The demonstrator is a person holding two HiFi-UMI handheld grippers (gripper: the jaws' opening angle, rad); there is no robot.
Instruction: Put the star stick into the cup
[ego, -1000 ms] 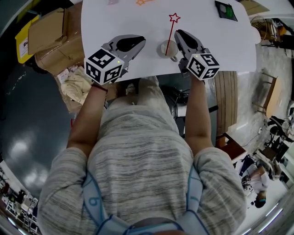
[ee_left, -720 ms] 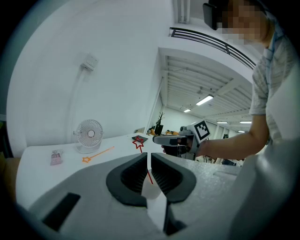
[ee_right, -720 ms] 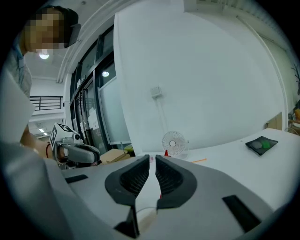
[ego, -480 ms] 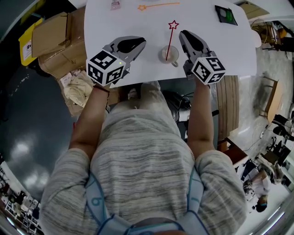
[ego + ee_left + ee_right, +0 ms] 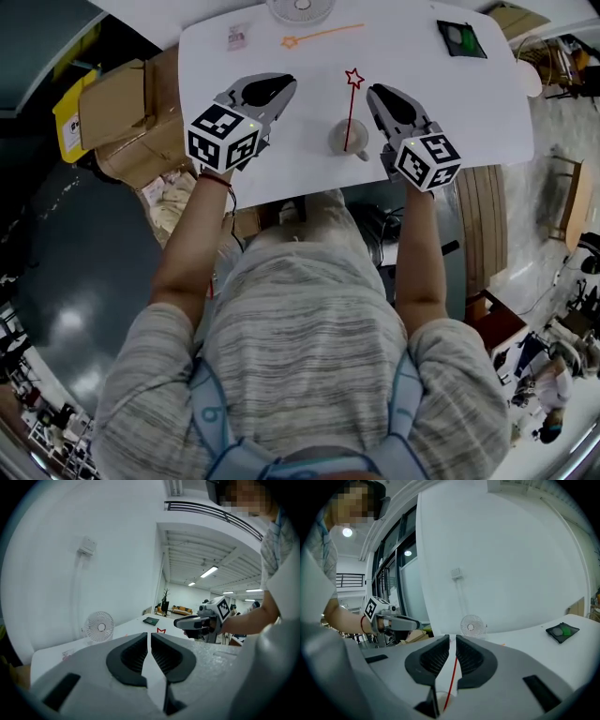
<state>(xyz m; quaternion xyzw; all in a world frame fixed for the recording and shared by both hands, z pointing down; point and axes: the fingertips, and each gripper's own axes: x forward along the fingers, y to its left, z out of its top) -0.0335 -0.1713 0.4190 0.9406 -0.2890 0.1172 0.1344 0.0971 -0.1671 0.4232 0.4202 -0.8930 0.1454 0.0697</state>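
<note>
A thin red stick with an outlined star on top stands slanted in a small pale cup on the white table. My right gripper hovers just right of the star and apart from it. It is shut, with only a slit between the pads. In the right gripper view the stick shows through that slit of the right gripper, running down to the cup. My left gripper hangs left of the cup, shut and empty. It looks across at the star.
An orange star stick, a pink card and a small white fan lie along the table's far side. A black pad sits at the far right corner. Cardboard boxes stand left of the table, a wooden bench right.
The left gripper has moved farther out over the table from its near edge. The right gripper has lifted a little beside the stick. The red stick stays in the cup.
</note>
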